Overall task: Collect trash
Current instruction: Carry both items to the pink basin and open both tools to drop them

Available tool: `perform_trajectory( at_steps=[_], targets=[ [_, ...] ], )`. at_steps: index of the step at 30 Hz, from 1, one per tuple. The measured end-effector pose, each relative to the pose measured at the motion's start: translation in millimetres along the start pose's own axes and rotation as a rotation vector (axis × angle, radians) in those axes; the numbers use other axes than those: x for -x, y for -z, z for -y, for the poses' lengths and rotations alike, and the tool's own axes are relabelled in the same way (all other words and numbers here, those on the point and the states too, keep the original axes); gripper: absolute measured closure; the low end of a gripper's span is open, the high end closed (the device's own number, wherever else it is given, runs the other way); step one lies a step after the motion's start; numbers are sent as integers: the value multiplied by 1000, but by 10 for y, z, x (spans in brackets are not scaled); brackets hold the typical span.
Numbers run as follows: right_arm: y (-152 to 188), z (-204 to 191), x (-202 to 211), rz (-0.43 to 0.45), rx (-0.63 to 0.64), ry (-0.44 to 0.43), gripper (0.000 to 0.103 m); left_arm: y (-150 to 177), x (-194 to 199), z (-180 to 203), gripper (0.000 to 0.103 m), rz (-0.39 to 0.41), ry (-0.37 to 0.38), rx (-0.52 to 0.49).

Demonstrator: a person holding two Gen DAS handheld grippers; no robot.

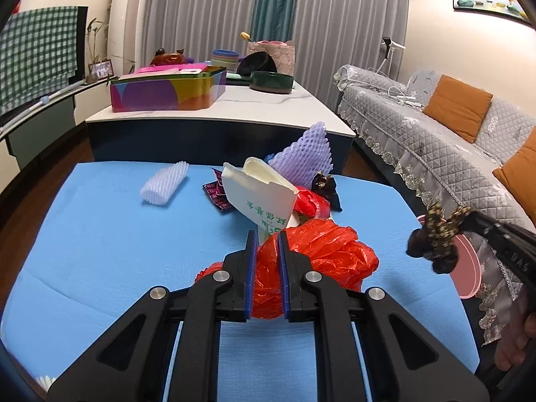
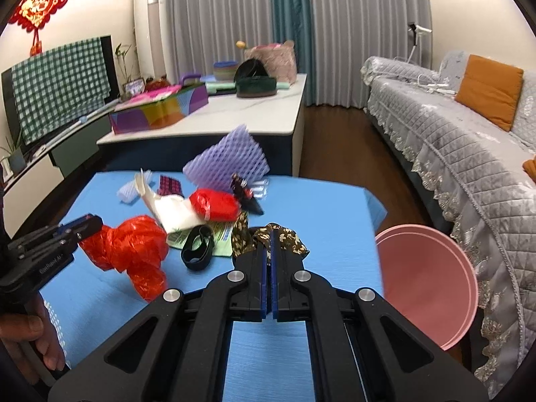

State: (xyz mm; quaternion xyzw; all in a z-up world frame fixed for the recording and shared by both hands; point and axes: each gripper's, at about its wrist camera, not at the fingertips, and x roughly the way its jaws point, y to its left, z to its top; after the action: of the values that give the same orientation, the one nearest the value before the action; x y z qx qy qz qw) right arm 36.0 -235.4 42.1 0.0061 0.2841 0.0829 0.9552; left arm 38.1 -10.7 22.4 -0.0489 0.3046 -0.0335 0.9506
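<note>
Trash lies heaped at the far middle of the blue counter (image 1: 100, 251): a purple foam net (image 2: 227, 160), a white carton (image 1: 258, 197), a second red bag (image 2: 214, 204), a black band (image 2: 197, 248). A pink bin (image 2: 432, 284) stands just beside the counter's right edge. The left tongs (image 1: 266, 238) tilt downward, nearly closed, pinching a crumpled red plastic bag (image 1: 318, 251) lifted off the surface. The right tongs (image 2: 269, 234), angled down likewise, are clamped tight on a dark flowered scrap (image 2: 284, 238). A hand (image 2: 23, 338) grips the left handle.
</note>
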Motion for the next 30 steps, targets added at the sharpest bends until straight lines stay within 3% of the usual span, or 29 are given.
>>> perform_trajectory(
  at_steps=[17, 30],
  targets=[
    [-17, 627, 415, 88, -124, 91, 101, -36, 84, 435, 91, 30, 52, -54],
    [-17, 1290, 505, 87, -228, 197, 101, -136, -111, 1038, 91, 10, 152, -98]
  ],
)
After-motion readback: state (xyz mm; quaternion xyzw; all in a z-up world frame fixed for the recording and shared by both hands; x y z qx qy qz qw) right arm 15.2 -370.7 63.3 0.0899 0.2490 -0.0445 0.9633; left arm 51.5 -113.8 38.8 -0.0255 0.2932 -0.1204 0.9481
